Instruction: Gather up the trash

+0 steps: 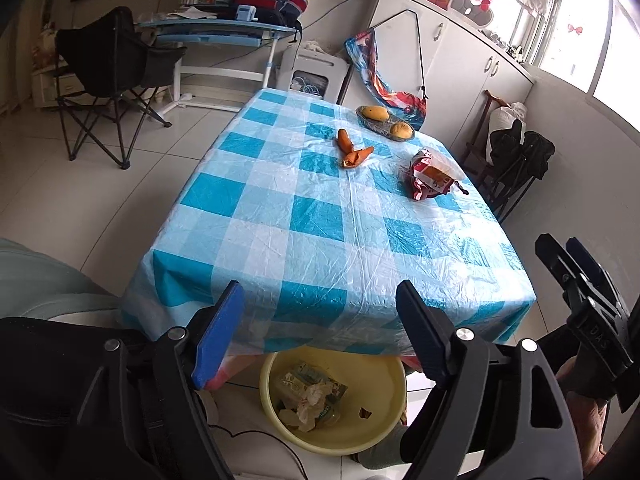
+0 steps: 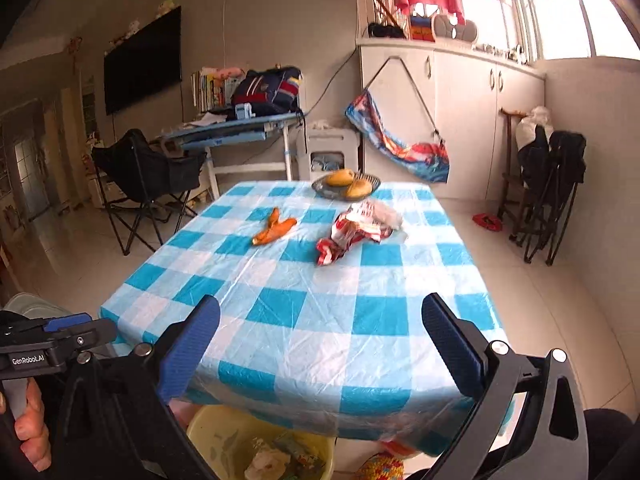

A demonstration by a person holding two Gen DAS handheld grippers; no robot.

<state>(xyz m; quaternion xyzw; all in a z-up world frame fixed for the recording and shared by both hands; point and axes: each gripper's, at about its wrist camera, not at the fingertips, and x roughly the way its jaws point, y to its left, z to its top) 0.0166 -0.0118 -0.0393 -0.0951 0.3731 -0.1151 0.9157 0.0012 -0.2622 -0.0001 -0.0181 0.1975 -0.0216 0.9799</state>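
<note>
Up close, the left gripper (image 1: 320, 332) and right gripper (image 2: 320, 352) both have fingers spread wide, holding nothing. Only the left view shows the whole yellow bin (image 1: 384, 424) of trash; the right view alone shows a red thing (image 2: 487, 222) on the floor.

The right wrist view shows the white lettering "GenRobot.AI" on the black housing of the left gripper (image 2: 78, 326), at the lower left edge of the frame. The left wrist view shows raised letters reading "DAS" on the black body of the right gripper (image 1: 560, 246), at the right edge; any further characters there cannot be made out. Printing on the red-and-white wrapper (image 2: 352, 232) on the table, on the packaging in the yellow basin (image 1: 384, 432), and on the spines of the books (image 2: 210, 88) is too small to read.
</note>
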